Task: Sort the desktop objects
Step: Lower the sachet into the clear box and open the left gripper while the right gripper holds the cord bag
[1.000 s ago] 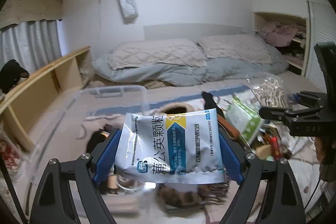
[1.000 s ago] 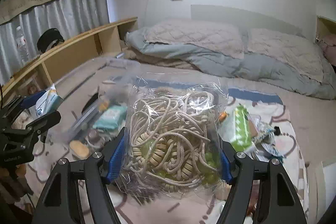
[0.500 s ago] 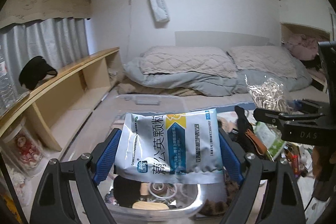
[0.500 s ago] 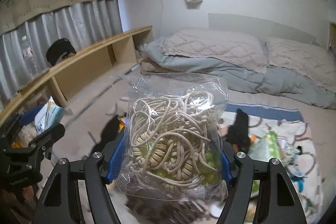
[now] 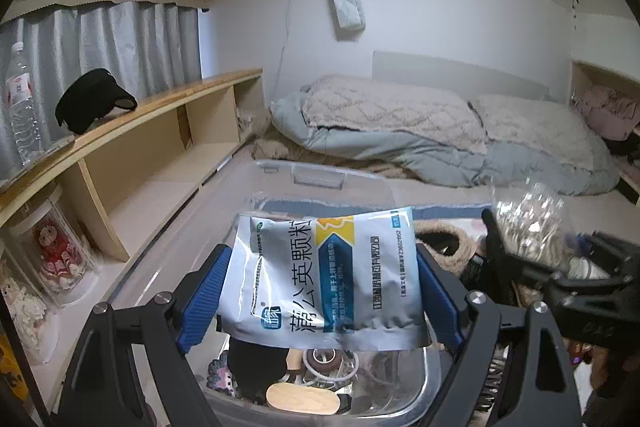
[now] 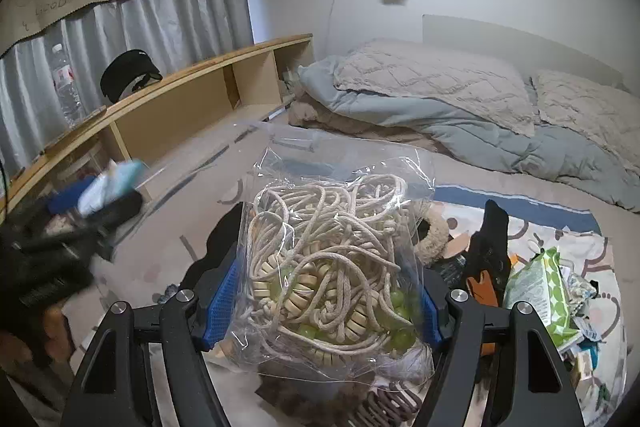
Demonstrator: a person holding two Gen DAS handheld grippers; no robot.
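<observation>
My left gripper [image 5: 318, 293] is shut on a white and blue medicine sachet [image 5: 324, 275] and holds it above a clear plastic storage box [image 5: 316, 175] that has small items in its bottom. My right gripper [image 6: 330, 301] is shut on a clear bag of cream cord and beads [image 6: 332, 259], held up over the bed. In the left wrist view the right gripper [image 5: 560, 267] shows blurred at the right. In the right wrist view the left gripper [image 6: 80, 215] shows blurred at the left.
A pile of loose objects lies on the patterned sheet at the right: a green wipes pack [image 6: 540, 287], a black and orange tool [image 6: 488, 255], a furry slipper [image 6: 432, 239]. A wooden shelf [image 5: 132, 131] runs along the left. Pillows and a quilt [image 6: 440, 99] lie behind.
Both grippers have swung left, away from the pile, each still holding its load. The left gripper with the sachet has come over the clear storage box.
</observation>
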